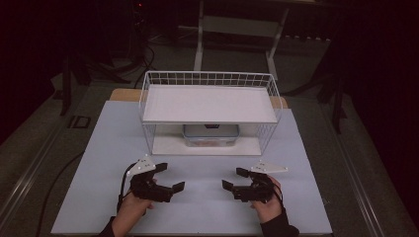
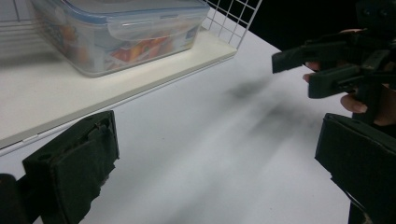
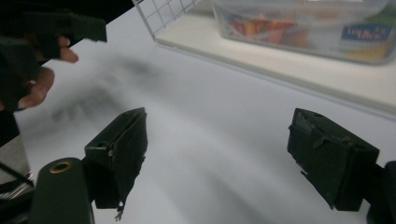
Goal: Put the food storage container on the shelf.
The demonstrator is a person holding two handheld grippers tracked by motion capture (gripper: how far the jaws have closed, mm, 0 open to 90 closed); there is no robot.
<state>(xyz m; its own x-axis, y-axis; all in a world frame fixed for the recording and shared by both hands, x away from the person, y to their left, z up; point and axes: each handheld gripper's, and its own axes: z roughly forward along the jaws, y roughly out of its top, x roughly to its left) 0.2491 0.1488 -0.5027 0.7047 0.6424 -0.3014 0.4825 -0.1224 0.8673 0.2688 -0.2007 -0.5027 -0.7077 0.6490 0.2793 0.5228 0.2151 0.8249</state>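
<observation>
A clear plastic food box with a blue-trimmed lid (image 1: pixel 211 135) sits on the lower shelf of a white wire rack (image 1: pixel 209 104); I see the box (image 2: pixel 116 32) close up with coloured contents, and again in the right gripper view (image 3: pixel 308 28). My left gripper (image 1: pixel 170 177) is held open just above the white table, its jaws wide apart around nothing (image 2: pixel 215 154). My right gripper (image 1: pixel 234 178) is open too, facing the left one, nothing between its jaws (image 3: pixel 219 154). Both stay in front of the rack, apart from it.
The rack's upper shelf (image 1: pixel 209 103) is a bare white board inside wire walls. The white table top (image 1: pixel 197 207) stretches between and around the grippers. Dark floor, a cable and a metal frame (image 1: pixel 237 34) lie beyond the table.
</observation>
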